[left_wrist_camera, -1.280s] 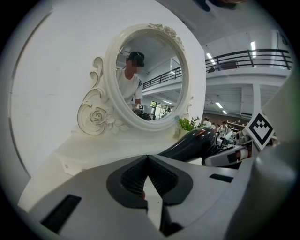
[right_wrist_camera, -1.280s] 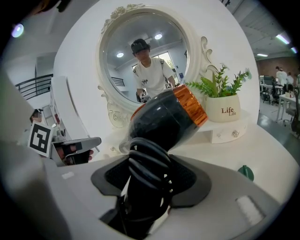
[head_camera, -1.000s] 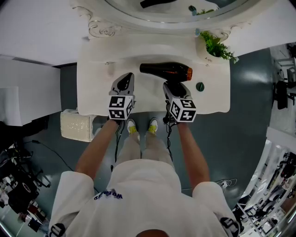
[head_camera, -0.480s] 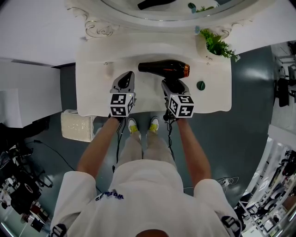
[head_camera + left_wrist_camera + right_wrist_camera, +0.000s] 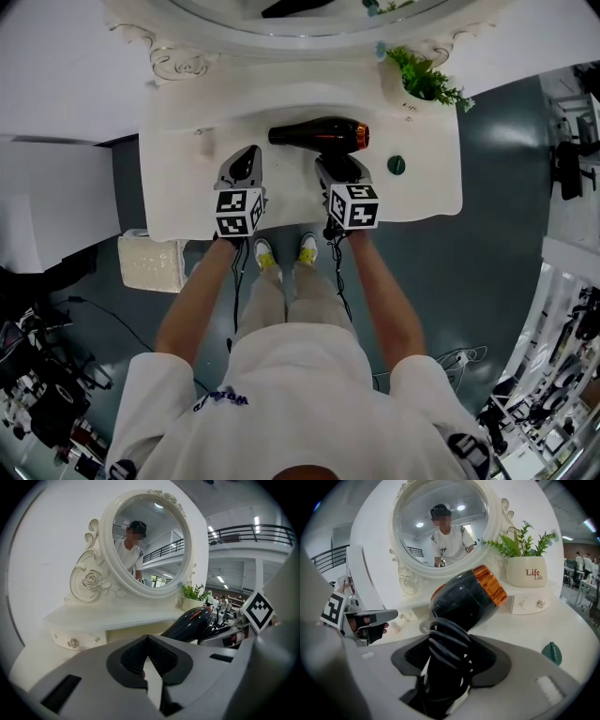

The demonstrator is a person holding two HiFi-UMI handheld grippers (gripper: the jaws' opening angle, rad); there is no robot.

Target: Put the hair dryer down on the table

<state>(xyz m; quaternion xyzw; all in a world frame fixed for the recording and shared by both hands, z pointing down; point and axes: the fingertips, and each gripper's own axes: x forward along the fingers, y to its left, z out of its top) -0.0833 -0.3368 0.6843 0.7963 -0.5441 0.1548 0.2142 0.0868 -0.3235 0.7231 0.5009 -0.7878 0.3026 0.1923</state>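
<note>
Right gripper (image 5: 335, 169) clamps the cord-wrapped handle, likely the best hold, of a rigid, probably top-heavy hair dryer (image 5: 317, 134) at its 12 o'clock over the white surface (image 5: 427, 192); left gripper (image 5: 246, 167) closed, empty.

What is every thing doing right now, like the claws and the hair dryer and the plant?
left claw: shut, nothing in it.
right claw: shut on the hair dryer's handle.
hair dryer: held by its handle, cord wound round it, body tilted over the table; not set down and let go yet.
potted plant: standing upright at the back of the table.
small green thing: sitting on the table, untouched.
</note>
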